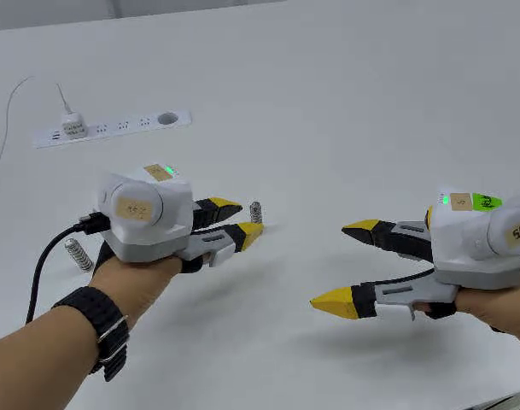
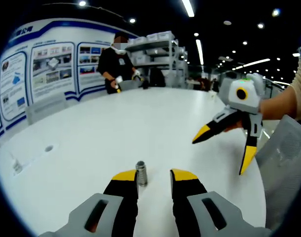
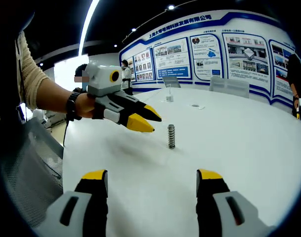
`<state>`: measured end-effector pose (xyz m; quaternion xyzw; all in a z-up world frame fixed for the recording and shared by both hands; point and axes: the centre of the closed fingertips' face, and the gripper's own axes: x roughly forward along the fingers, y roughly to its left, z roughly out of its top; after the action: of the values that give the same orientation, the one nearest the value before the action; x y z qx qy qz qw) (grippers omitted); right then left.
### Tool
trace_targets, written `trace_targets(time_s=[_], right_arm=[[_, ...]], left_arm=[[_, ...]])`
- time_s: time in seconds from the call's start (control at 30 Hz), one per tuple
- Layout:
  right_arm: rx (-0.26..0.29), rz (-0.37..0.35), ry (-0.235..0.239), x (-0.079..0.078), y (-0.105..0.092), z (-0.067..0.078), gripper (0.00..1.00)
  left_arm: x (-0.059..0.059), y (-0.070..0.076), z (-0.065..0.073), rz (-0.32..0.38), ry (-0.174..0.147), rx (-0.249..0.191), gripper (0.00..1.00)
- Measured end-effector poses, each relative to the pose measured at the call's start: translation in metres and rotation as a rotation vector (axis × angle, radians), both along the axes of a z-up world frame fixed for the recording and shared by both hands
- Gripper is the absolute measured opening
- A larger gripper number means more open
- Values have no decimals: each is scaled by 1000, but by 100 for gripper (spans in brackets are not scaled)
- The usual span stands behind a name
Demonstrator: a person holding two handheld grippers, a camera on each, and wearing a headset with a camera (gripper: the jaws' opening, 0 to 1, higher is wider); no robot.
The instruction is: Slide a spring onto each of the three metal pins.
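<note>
In the head view our left tongs (image 1: 245,218) are slightly parted and empty, with an upright spring (image 1: 256,211) just past their tips. Our right tongs (image 1: 336,264) gape wide, empty. In the left gripper view the spring (image 2: 141,173) stands between our tips, close to one jaw. In the right gripper view it (image 3: 171,136) stands ahead of our spread jaws.

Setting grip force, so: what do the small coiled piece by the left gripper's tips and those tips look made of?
The small grey coiled spring looks like bare metal: silvery ribbed coils with dull glints. The left hand-held gripper has yellow tips, smooth and matte, probably plastic or rubber; the look leaves that open.
</note>
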<state>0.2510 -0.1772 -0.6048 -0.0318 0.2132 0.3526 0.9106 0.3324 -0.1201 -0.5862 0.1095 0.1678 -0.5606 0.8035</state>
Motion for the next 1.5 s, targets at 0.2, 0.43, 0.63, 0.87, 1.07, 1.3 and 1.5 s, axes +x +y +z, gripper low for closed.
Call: trace_targets(time_s=[0.2, 0.43, 0.63, 0.87, 1.07, 1.3, 1.5], right_arm=[[-4, 5, -4, 1, 3, 2, 74], [-9, 13, -8, 2, 6, 4, 74], [-14, 18, -14, 2, 9, 8, 75], [-15, 25, -22, 4, 14, 12, 75], [-21, 34, -26, 5, 15, 14, 75], [-26, 46, -30, 7, 18, 16, 75], [-29, 58, -31, 9, 22, 17, 75]], left_arm=[[-9, 5, 4, -8, -3, -11, 26], [-23, 18, 3, -9, 4, -16, 28], [-27, 33, 2, -3, 9, -17, 29], [-30, 53, 1, 21, 16, -24, 32], [-34, 76, 0, 46, 16, -21, 33], [-39, 102, -1, 91, 21, -17, 36], [-39, 123, -4, 130, 21, -9, 37]])
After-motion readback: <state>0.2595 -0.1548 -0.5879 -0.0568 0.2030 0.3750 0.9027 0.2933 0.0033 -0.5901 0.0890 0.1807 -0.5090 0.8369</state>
